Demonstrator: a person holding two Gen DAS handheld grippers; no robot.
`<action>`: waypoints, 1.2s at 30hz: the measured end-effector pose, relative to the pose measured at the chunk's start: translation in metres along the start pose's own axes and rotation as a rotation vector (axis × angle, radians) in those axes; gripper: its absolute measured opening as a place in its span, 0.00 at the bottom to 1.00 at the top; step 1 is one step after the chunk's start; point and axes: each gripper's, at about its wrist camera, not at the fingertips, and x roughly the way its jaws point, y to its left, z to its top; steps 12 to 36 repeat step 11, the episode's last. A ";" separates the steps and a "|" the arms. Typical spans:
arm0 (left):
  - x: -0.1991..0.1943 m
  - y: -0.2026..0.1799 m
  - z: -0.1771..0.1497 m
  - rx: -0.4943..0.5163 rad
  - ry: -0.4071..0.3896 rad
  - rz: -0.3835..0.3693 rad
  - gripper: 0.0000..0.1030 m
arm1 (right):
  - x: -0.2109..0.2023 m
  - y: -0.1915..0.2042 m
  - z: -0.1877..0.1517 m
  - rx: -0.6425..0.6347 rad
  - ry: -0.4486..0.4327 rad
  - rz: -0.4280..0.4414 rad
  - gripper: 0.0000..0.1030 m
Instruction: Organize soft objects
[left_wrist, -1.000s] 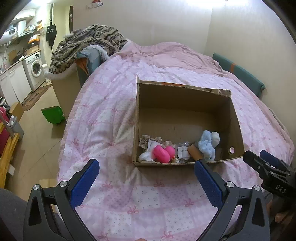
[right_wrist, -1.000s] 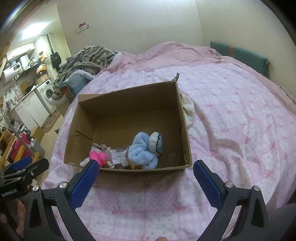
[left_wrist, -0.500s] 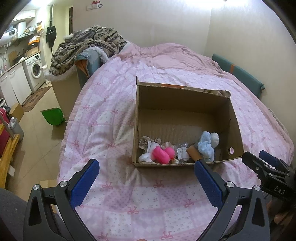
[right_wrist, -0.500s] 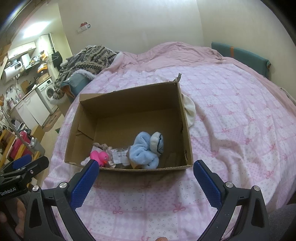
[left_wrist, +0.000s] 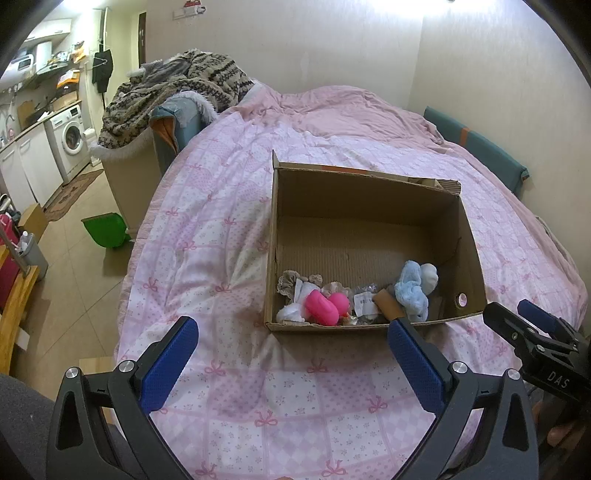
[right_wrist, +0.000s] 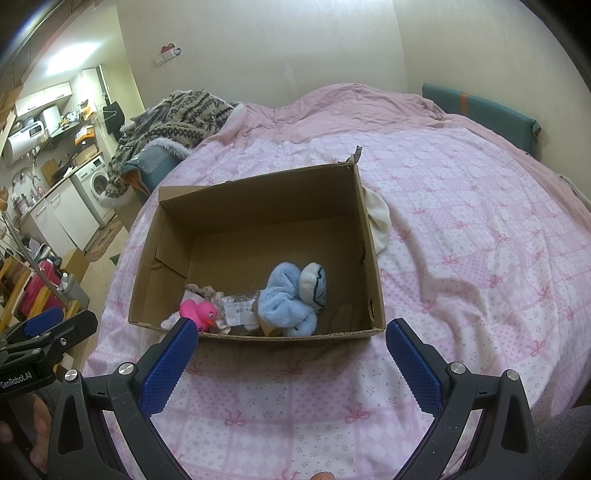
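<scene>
An open cardboard box (left_wrist: 369, 192) (right_wrist: 258, 195) sits on the pink bed. Along its near wall lie a pink rubber duck (left_wrist: 325, 304) (right_wrist: 197, 312), a light blue plush toy (left_wrist: 413, 291) (right_wrist: 288, 299), a clear packet with a white label (right_wrist: 238, 310) and small lace cloths (left_wrist: 291, 282). My left gripper (left_wrist: 291, 336) is open and empty, held above the quilt in front of the box. My right gripper (right_wrist: 291, 336) is open and empty too, just before the box's near wall. A white soft item (right_wrist: 378, 221) lies outside the box against its right wall.
The pink patterned quilt (left_wrist: 221, 236) covers the bed. A patterned blanket heap (left_wrist: 177, 85) lies on furniture at the far left. A green bin (left_wrist: 105, 229) stands on the floor left of the bed. A teal cushion (right_wrist: 480, 110) lies by the right wall.
Both grippers have drawn back slightly from the box, which looks a little smaller. Nothing was picked up or released.
</scene>
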 end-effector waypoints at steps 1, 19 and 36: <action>0.000 0.000 0.000 -0.001 0.001 0.001 0.99 | 0.000 0.000 0.000 0.000 0.000 0.000 1.00; 0.000 0.000 -0.001 -0.001 -0.002 0.001 0.99 | 0.000 0.000 0.000 0.000 -0.001 0.000 1.00; 0.000 0.000 -0.001 -0.001 -0.002 0.001 0.99 | 0.000 0.000 0.000 0.000 -0.001 0.000 1.00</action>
